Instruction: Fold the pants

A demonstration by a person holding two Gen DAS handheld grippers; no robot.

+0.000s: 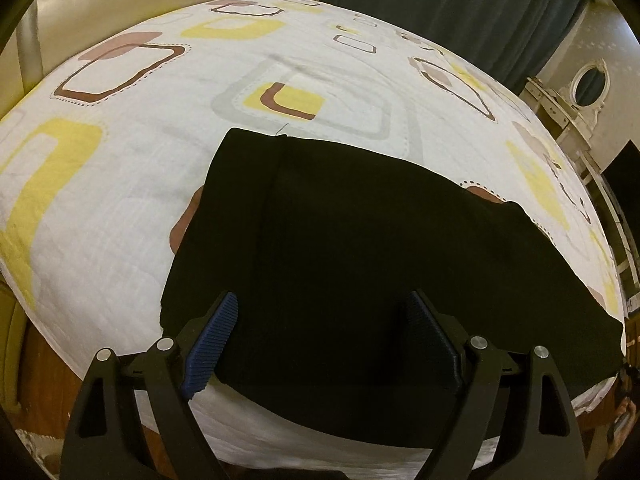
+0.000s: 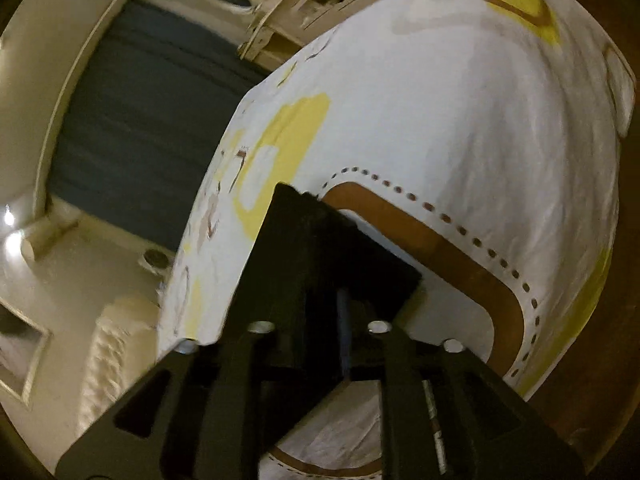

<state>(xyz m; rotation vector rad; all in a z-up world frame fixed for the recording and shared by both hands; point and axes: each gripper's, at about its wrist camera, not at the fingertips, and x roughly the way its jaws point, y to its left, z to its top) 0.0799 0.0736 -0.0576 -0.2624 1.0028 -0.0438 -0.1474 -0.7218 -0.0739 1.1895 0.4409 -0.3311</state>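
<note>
On the bed sheet [image 1: 132, 184], black pants [image 1: 360, 248] lie spread toward 3 o'clock. Left claw [image 1: 320, 320] hovers wide above them, unloaded. Right claw [image 2: 344, 280] is clamped on a pants edge, probably to carry the fold over.

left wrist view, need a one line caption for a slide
Open left gripper poised over black pants lying on a patterned bedsheet.

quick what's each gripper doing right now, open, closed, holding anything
Left gripper: open, jaws spread above the black pants, holding nothing.
Right gripper: closed on a corner of the black pants.
</note>
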